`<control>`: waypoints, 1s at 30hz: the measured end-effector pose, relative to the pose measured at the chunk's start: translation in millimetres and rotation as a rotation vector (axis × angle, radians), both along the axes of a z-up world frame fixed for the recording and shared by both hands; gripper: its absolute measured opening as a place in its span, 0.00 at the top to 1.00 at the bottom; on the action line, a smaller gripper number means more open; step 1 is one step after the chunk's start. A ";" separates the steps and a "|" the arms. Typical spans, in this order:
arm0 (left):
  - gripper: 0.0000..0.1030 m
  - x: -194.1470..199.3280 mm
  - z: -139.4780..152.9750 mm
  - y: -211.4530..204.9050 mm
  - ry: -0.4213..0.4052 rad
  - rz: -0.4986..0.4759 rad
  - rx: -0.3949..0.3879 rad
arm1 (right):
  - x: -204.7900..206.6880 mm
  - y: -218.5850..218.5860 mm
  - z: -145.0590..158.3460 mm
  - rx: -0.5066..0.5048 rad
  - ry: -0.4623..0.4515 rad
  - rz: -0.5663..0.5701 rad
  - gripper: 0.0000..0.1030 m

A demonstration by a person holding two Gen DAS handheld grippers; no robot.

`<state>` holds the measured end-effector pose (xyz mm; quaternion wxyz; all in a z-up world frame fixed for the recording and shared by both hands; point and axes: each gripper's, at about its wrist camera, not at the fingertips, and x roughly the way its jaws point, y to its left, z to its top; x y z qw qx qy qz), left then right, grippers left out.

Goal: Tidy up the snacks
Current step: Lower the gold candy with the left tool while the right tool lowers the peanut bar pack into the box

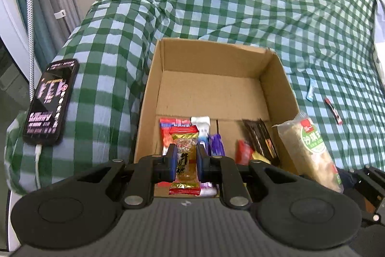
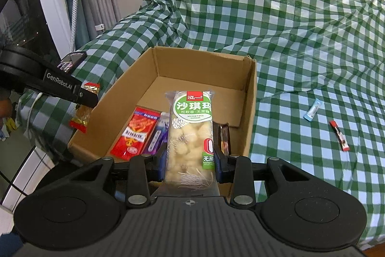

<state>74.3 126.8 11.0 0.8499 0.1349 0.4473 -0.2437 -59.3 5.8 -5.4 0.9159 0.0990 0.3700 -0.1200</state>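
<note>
An open cardboard box (image 1: 214, 59) (image 2: 202, 62) sits on the green checked cloth. My left gripper (image 1: 186, 158) is shut on a small gold candy with red ends (image 1: 185, 160), hanging over the box's near end. That candy (image 2: 84, 110) and the left gripper (image 2: 87, 98) also appear at the box's left rim in the right wrist view. My right gripper (image 2: 190, 158) is shut on a long clear pack of pale puffed cake with a green label (image 2: 190, 139) (image 1: 310, 151), above the box's near right side. A red packet (image 2: 136, 134), a purple one (image 2: 157, 136) and a dark bar (image 2: 223, 139) lie inside.
A lit phone (image 1: 51, 100) on a white cable lies on the cloth left of the box. A light blue stick (image 2: 312, 110) and a red-and-black stick (image 2: 339, 135) lie on the cloth to the right. Curtains and a white frame (image 1: 14, 23) stand at the far left.
</note>
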 end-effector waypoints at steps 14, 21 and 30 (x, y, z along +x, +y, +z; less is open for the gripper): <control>0.83 70.0 -44.7 -62.8 0.050 -0.016 0.068 | 77.9 -39.2 -34.9 0.031 0.030 -0.028 0.63; 0.83 92.0 -67.1 -82.6 0.072 -0.023 0.096 | 100.4 -57.4 -55.6 0.046 0.057 -0.044 0.63; 0.83 113.0 -82.1 -95.4 0.088 -0.026 0.126 | 118.0 -67.5 -71.9 0.052 0.078 -0.043 0.63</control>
